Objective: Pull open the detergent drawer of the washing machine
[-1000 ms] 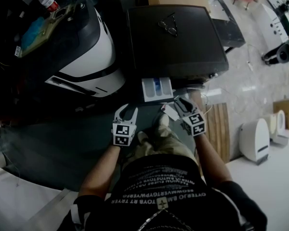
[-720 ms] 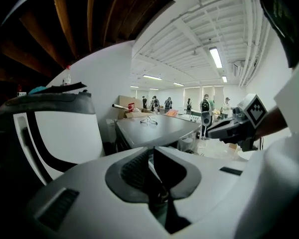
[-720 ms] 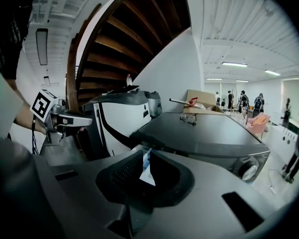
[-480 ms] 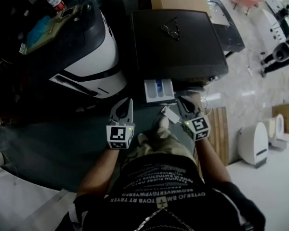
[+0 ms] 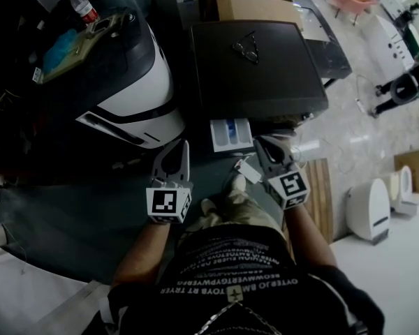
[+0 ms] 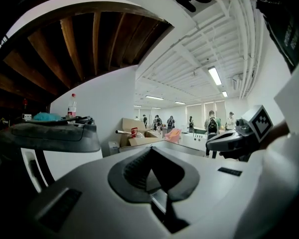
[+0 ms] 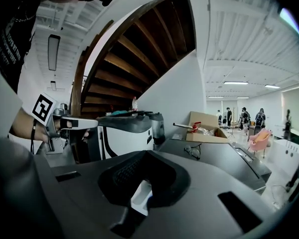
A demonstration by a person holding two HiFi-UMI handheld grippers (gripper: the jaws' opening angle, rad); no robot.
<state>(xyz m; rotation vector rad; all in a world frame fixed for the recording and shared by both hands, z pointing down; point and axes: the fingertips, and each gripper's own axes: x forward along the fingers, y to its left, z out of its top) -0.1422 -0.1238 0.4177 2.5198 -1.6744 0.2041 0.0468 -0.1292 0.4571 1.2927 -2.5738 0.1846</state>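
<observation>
The dark washing machine [image 5: 255, 68] stands ahead of me with its white and blue detergent drawer [image 5: 230, 135] sticking out of the front. My left gripper [image 5: 177, 149] hangs shut and empty, left of the drawer and clear of it. My right gripper [image 5: 267, 147] is just right of the drawer, its jaws closing, nearly together, with nothing between them. In the left gripper view the left gripper [image 6: 150, 172] shows its pads met, and the right gripper [image 6: 234, 141] is off to the side. The right gripper [image 7: 139, 185] is seen the same way in its own view.
A pair of glasses [image 5: 246, 47] lies on the machine's lid. A white and black appliance [image 5: 136, 82] stands to the left with a water bottle [image 5: 84, 5] on top. A cardboard box [image 5: 255, 5] sits behind. My legs [image 5: 227, 201] are below the drawer.
Both grippers have risen in front of the machine and their jaws have gone from wide open to closed. The drawer has stayed pulled out.
</observation>
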